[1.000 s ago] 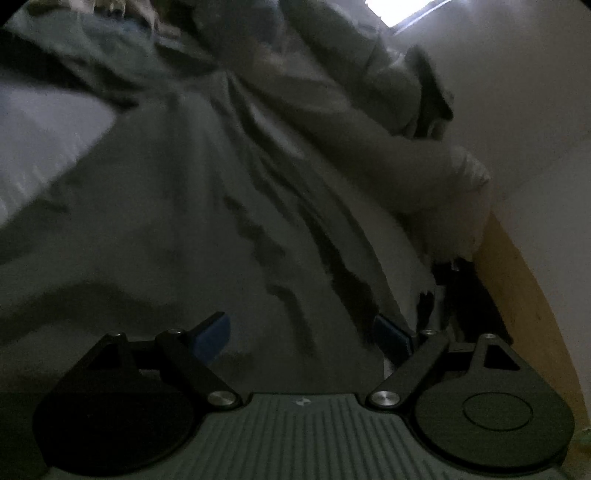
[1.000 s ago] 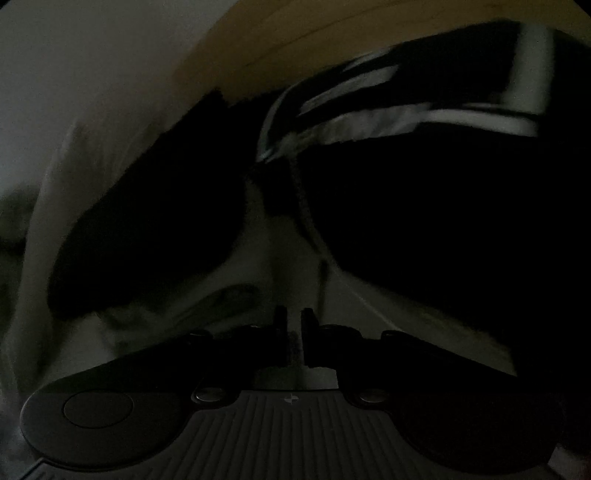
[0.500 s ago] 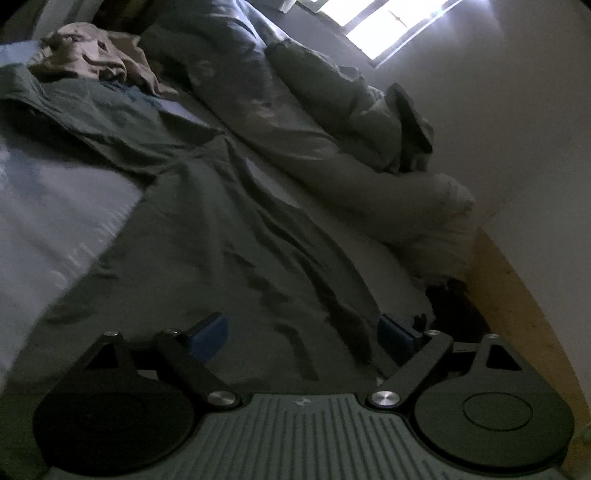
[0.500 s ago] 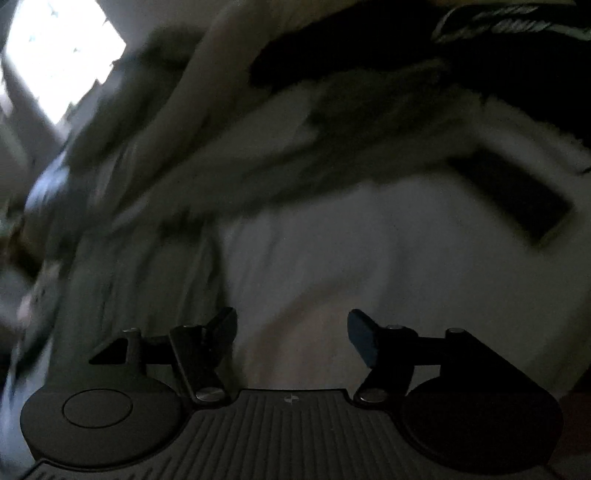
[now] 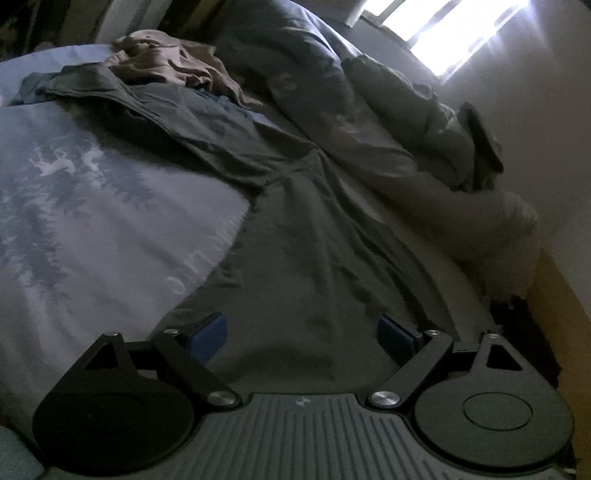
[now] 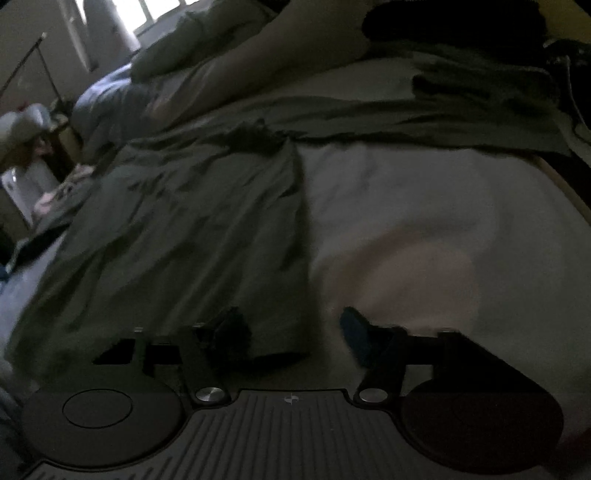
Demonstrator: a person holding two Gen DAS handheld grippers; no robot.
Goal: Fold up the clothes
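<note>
Both wrist views sit low and close over the bed (image 5: 92, 221), sharing the grey garment (image 5: 314, 258) (image 6: 184, 229) and window (image 5: 443, 33) (image 6: 147, 11).

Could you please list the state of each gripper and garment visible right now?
left gripper: open, empty, just above the grey garment.
right gripper: open, empty, straddling the garment's edge.
grey garment: spread out on the bed, wrinkled, unfolded.
tan garment: crumpled in a heap at the far end.
duvet: bunched up along the wall side.
</note>
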